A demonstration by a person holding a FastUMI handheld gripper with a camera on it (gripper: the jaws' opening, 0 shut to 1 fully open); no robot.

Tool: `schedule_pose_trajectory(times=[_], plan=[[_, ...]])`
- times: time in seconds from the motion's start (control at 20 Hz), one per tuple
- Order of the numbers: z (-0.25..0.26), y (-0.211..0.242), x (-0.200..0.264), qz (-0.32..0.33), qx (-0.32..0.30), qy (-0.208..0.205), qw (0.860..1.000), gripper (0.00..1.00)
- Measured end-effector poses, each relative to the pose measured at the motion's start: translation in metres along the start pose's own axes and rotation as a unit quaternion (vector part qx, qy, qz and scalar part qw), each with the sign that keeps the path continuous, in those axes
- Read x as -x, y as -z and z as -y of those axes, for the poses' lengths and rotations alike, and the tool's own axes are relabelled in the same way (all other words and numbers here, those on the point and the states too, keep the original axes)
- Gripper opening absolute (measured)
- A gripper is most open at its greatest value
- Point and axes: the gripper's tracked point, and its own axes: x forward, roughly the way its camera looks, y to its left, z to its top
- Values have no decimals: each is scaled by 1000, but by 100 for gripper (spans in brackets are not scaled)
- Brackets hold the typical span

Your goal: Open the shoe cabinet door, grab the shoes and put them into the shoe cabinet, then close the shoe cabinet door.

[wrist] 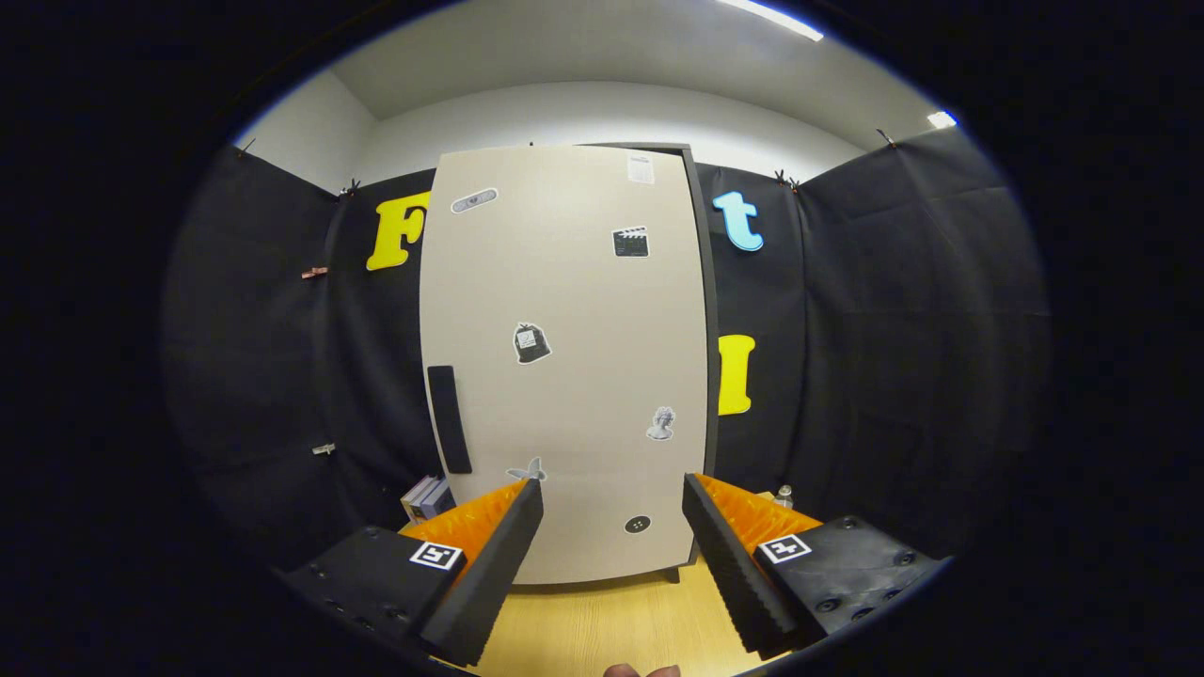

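Gripper (611, 498) held wide apart, clamped on nothing, aimed straight at the cabinet (564, 362). Cabinet standing upright on a wooden floor (611, 625), beyond the fingers, against the black cloth wall (894, 357). Door (574, 329) pale beige, closed, covering the cabinet's whole front; a thin dark edge of the cabinet body showing along its right side and top. Handle (449, 418) a dark vertical bar near the door's left edge, in the lower half, above and just left of the left finger's tip. Stickers scattered over the door: a grey oblong (473, 200) near the top left, a clapperboard (630, 242) near the top right, a dark bag shape (530, 343) about the middle, a small bust (661, 424) lower right, a pale winged shape (527, 469) just above the left fingertip, a dark round one (638, 524) low down between the fingers. Bare door surface between the two fingertips, nothing touching either. Small stack of boxes or books (428, 498) on the floor just left of the cabinet, partly behind the left finger. Small bottle (784, 495) on the floor right of the cabinet, behind the right finger. Part of a hand (642, 670) at the very bottom, between the fingers' bases. Shoes not made out anywhere.
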Motion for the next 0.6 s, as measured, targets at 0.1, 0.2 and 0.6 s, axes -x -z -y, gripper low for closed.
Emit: schedule_pose_trajectory(times=[0.1,0.2,0.6], plan=[[-1,0,1,-1,0,-2,1000,98],[-1,0,0,0,1,-2,1000,98],[-3,0,1,0,2,-4,1000,98]])
